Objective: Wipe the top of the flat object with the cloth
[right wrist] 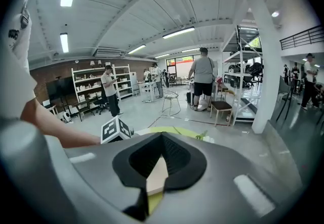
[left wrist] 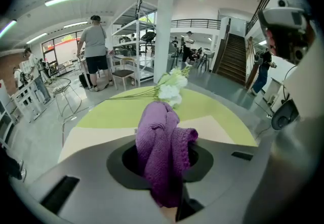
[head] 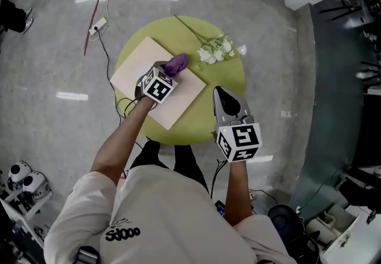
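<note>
A flat beige board (head: 149, 63) lies on the left half of a round green table (head: 232, 78). My left gripper (head: 171, 71) is over the board's far right part, shut on a bunched purple cloth (head: 177, 64). In the left gripper view the cloth (left wrist: 163, 149) sticks up between the jaws of the left gripper (left wrist: 164, 170), with the board (left wrist: 101, 134) beyond it. My right gripper (head: 222, 91) hovers over the table's right side, off the board, jaws together and holding nothing. A sliver of the board (right wrist: 158, 177) shows through the right gripper (right wrist: 161, 139).
A sprig of white flowers (head: 215, 49) with long stems lies on the table's far side, just beyond the board; it also shows as the flowers (left wrist: 172, 86). A cable with a power strip (head: 97, 24) runs on the floor at the left. People, chairs and shelving stand around the room.
</note>
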`<state>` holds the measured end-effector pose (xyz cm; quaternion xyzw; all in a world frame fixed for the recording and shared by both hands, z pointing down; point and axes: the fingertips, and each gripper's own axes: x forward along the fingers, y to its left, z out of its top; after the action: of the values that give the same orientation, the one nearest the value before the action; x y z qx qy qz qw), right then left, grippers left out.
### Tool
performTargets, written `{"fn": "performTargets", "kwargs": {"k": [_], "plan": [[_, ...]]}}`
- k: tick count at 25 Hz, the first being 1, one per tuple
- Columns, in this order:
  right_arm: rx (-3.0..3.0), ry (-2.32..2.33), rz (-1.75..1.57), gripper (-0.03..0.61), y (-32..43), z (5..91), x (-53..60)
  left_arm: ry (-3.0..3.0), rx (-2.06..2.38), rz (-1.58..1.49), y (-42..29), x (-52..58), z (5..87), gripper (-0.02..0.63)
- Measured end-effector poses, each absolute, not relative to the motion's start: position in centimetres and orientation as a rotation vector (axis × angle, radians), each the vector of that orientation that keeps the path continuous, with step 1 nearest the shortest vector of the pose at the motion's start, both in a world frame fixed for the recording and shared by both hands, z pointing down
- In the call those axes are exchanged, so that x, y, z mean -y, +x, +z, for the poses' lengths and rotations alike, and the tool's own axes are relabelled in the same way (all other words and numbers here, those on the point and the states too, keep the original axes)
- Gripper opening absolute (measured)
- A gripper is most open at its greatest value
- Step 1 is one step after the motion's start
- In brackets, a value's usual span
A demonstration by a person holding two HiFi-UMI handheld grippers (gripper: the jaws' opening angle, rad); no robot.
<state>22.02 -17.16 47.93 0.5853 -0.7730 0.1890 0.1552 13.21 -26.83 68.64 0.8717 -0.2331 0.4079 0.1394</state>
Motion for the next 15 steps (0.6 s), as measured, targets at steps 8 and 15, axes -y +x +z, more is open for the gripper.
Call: {"fn": "performTargets", "kwargs": {"k": [8, 15], "plan": [[2.137, 1.769, 0.562, 0.009, 23.8, 48.2, 14.3, 2.622, 0.344, 1.268, 18.8, 19.3, 68.8, 0.092], [2.100, 1.820, 0.582, 0.009, 24.4, 48.4, 12.6, 2.658, 0.206, 1.301, 19.6, 15.4, 69.0, 0.094]]}}
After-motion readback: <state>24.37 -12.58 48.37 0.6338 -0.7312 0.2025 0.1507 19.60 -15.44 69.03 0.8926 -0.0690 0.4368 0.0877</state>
